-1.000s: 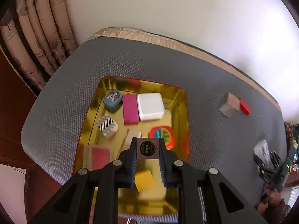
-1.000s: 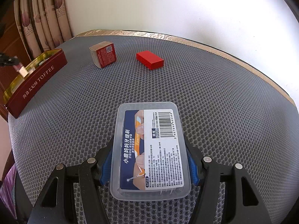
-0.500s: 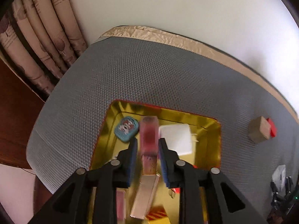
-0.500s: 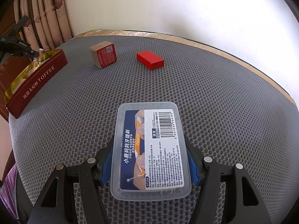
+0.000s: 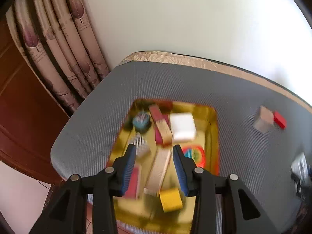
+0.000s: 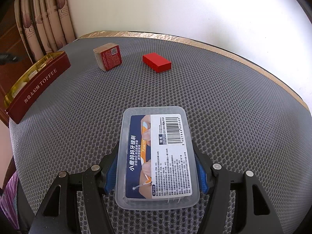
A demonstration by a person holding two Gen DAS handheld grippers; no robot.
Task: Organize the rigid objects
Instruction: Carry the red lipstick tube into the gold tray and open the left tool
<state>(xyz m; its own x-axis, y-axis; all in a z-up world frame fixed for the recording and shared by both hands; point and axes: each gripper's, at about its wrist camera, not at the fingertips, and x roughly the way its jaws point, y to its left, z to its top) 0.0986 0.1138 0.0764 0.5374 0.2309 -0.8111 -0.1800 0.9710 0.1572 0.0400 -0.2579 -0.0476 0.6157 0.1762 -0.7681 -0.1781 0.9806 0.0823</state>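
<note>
Right gripper (image 6: 156,172) jaws clamp clear plastic floss-pick box (image 6: 157,156) by long sides: light, stiff, slick. Left gripper (image 5: 154,167) jaws spread, empty, above gold-lined toffee tin (image 5: 213,128).

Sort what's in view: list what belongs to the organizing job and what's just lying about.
Job: toffee tin, clear plastic box in the right gripper, red block, small carton, left gripper open above the tin.

Lying about: curtain, grey mat.
</note>
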